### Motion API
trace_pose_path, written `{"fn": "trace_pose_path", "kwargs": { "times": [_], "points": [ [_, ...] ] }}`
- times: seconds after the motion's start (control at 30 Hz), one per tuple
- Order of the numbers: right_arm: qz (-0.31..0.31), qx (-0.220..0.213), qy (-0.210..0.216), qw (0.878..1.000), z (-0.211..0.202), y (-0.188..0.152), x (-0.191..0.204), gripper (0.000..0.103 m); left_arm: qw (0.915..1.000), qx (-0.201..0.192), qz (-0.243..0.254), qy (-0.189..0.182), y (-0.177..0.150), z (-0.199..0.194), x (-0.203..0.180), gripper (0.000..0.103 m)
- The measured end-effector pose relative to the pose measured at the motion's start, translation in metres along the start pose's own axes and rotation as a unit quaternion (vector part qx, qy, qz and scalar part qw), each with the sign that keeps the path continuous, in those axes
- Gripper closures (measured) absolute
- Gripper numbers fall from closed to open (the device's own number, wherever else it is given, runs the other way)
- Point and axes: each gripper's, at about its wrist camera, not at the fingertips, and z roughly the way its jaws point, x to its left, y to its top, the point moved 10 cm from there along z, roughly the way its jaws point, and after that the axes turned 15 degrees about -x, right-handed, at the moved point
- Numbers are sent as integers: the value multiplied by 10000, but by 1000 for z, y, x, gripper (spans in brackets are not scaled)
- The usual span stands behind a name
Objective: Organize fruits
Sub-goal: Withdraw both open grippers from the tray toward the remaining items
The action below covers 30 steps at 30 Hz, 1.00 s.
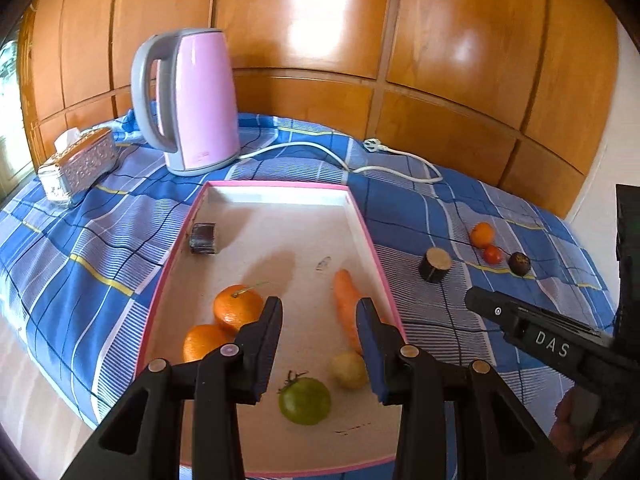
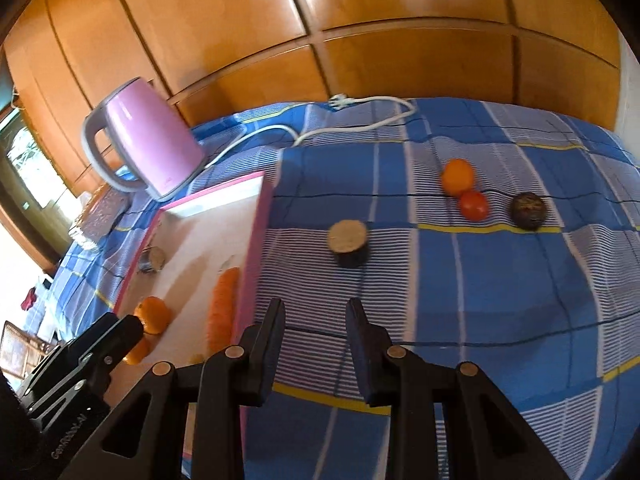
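Note:
A pink-rimmed white tray (image 1: 362, 216) lies on the blue checked cloth and holds two oranges (image 1: 236, 306), a carrot (image 1: 346, 304), a green tomato (image 1: 305, 400), a small yellow fruit (image 1: 349, 369) and a dark cut chunk (image 1: 204, 238). My left gripper (image 1: 319, 312) is open and empty above the tray's near part. On the cloth right of the tray (image 2: 256, 232) lie a dark cut chunk (image 2: 349, 242), an orange (image 2: 458, 176), a red tomato (image 2: 474, 206) and a dark round fruit (image 2: 528, 211). My right gripper (image 2: 316, 314) is open and empty, short of the chunk.
A pink kettle (image 1: 200, 100) stands behind the tray, its white cord (image 1: 360, 164) trailing right across the cloth. A silver tissue box (image 1: 78, 164) sits at the far left. A wooden panelled wall (image 1: 400, 40) backs the surface. The cloth's near edge drops off at left.

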Motion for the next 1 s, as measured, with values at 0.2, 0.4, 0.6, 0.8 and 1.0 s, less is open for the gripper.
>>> {"fn": "trace_pose_path", "kwargs": {
  "times": [0.2, 0.4, 0.6, 0.8, 1.0],
  "points": [
    [151, -22, -258, 9996, -3, 1, -27, 71, 9997, 33, 176, -159, -1, 2, -15, 64],
    [371, -61, -590, 9975, -6, 3, -60, 69, 9982, 79, 416, -419, -2, 5, -36, 64],
    [518, -110, -912, 9944, -10, 4, -94, 69, 9964, 133, 491, -671, 2, 13, -56, 65],
    [694, -126, -1173, 9906, -11, 5, -125, 69, 9949, 232, 584, -789, 2, 24, -73, 65],
    [829, -73, -1339, 9875, -10, 0, -146, 69, 9931, 442, 648, -873, -7, 38, -89, 65]
  ]
}}
